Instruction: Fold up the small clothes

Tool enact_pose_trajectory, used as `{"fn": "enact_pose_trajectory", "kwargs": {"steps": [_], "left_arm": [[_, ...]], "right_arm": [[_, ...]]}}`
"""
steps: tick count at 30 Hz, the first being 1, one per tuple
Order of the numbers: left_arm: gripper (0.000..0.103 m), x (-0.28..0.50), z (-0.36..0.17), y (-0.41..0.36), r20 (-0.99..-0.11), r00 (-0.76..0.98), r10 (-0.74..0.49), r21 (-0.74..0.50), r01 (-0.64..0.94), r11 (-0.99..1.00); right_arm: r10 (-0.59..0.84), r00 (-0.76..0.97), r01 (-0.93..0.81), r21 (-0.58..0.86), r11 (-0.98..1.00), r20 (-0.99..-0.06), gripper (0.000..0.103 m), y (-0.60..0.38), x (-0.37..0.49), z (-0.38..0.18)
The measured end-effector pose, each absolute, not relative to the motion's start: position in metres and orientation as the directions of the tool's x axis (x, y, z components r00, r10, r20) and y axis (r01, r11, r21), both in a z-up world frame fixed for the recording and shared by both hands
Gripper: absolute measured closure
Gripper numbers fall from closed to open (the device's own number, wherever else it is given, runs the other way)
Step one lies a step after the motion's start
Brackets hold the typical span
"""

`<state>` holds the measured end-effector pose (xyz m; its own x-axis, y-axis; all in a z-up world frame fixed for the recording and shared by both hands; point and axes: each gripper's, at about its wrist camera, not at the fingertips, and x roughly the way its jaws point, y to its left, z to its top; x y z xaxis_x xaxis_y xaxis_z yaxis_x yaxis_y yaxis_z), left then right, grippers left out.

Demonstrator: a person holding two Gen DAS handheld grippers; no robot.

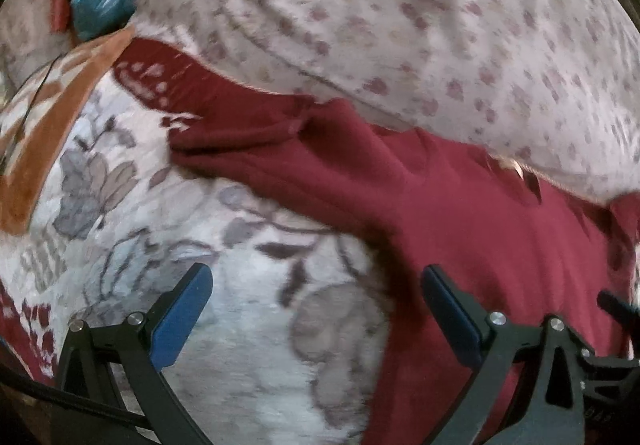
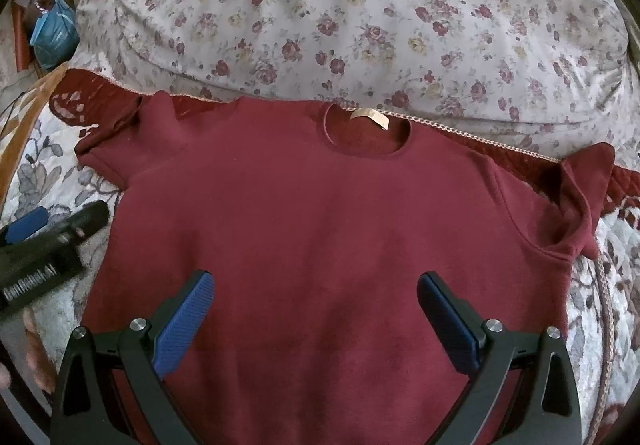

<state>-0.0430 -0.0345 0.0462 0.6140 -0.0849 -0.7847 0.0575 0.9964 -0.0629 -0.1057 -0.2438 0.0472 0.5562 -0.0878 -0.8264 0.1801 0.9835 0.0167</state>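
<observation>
A small maroon short-sleeved shirt (image 2: 320,225) lies flat on a floral bedspread, neck hole with a pale label (image 2: 370,116) at the far side. Its left sleeve (image 2: 120,133) and right sleeve (image 2: 580,197) are rumpled. My right gripper (image 2: 316,309) is open and empty above the shirt's lower middle. My left gripper (image 1: 316,301) is open and empty over the shirt's left edge; the shirt (image 1: 480,225) fills the right of that blurred view. The left gripper also shows in the right wrist view (image 2: 48,241), beside the shirt's left edge.
A big rose-print pillow (image 2: 360,13) lies just beyond the shirt's collar. The floral bedspread (image 1: 240,305) extends to the left. A blue plastic bag (image 2: 54,33) and clutter sit at the far left corner. A braided trim (image 2: 500,143) edges a dark red quilted border.
</observation>
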Motion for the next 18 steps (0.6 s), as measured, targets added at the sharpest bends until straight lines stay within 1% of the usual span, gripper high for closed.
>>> {"fn": "enact_pose_trajectory", "kwargs": {"steps": [5,8,13,15,17,18], "left_arm": [[0.000,-0.022,0.046,0.017,-0.832,0.551,-0.056,-0.097,-0.046,0.994],[0.000,-0.007,0.053,0.050,-0.822,0.569,-0.004,-0.090,-0.122,0.988],[0.000,0.019,0.063,0.051,-0.821,0.570,0.018,-0.054,-0.109,0.993],[0.000,0.026,0.066,0.045,-0.818,0.575,0.028,-0.045,-0.112,0.993],[0.000,0.028,0.065,0.040,-0.813,0.582,0.026,-0.062,-0.130,0.990],[0.000,0.028,0.061,0.037,-0.814,0.581,0.016,-0.070,-0.126,0.990]], "right_arm": [[-0.074,0.552,0.169,0.025,0.985,-0.830,0.000,-0.246,-0.107,0.049],[-0.060,0.547,0.172,0.042,0.984,-0.835,0.000,-0.250,-0.107,0.049],[-0.011,0.549,0.178,0.104,0.979,-0.836,0.000,-0.257,-0.103,0.047],[0.068,0.572,0.154,0.189,0.970,-0.817,0.000,-0.257,-0.098,0.050],[0.186,0.587,0.111,0.305,0.946,-0.788,0.001,-0.255,-0.087,0.056],[0.221,0.592,0.095,0.339,0.936,-0.775,0.002,-0.253,-0.082,0.059]]}}
